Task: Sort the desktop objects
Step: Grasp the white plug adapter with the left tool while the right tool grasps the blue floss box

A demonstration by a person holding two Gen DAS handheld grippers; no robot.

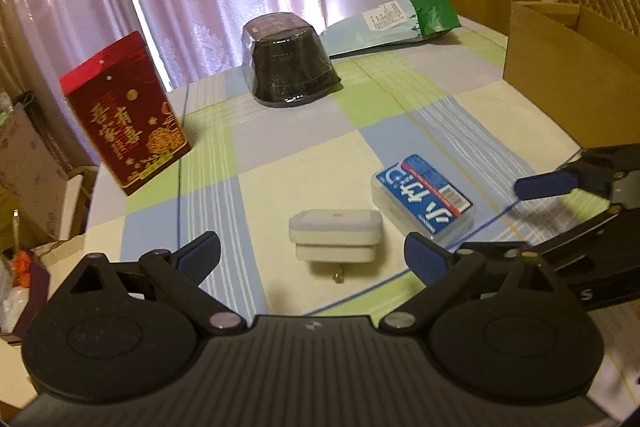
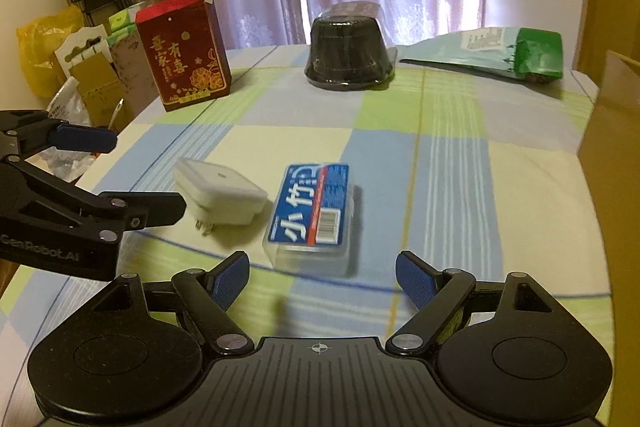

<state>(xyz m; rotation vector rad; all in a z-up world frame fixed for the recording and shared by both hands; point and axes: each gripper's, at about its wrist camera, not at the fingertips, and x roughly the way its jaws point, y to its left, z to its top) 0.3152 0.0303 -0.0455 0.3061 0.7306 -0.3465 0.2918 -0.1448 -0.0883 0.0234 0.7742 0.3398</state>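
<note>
Both tools are spread wide and holding nothing: the left tool [image 1: 312,259] hangs right over the white plug adapter [image 1: 335,235], and the right tool [image 2: 322,281] lines up on the clear plastic case with the blue label [image 2: 314,215], the two lying just beside each other near the front of the checked bench [image 2: 460,155]. I'd guess the adapter's light, hard and slick, so pinch its flat sides, away from the prongs. The case looks light too, maybe a bit flexy, so grab its long edges.
</note>
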